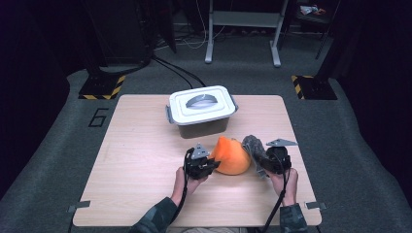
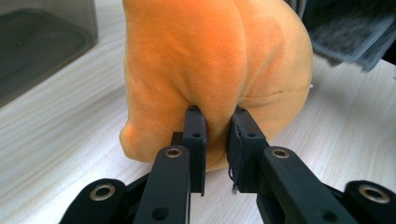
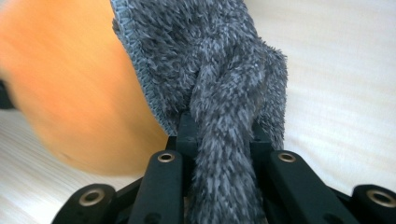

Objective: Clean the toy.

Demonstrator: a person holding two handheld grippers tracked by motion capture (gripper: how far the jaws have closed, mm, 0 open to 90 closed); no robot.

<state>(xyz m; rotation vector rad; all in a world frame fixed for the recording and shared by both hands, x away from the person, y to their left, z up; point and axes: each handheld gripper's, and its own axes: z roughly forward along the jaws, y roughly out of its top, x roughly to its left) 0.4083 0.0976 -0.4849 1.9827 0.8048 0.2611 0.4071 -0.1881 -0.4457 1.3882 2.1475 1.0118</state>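
Note:
An orange plush lump (image 1: pixel 232 155) rests on the wooden table (image 1: pixel 141 160), front of centre. My left gripper (image 1: pixel 210 165) presses into its left side; in the left gripper view the jaws pinch a fold of the orange plush (image 2: pixel 215 70), so the left gripper (image 2: pixel 217 123) is shut on it. A grey fuzzy cloth (image 1: pixel 254 145) lies against the plush's right side. My right gripper (image 1: pixel 265 162) holds that grey cloth (image 3: pixel 219 93): a bunched strand runs down between the jaws of the right gripper (image 3: pixel 219 128). The orange plush (image 3: pixel 70 93) shows to the left behind the cloth.
A grey plastic box with a white lid and handle (image 1: pixel 201 109) stands at the table's back centre, just behind the plush; its dark wall (image 2: pixel 42 42) appears in the left gripper view. Bare wood lies left and right. The front edge is near the person's forearms.

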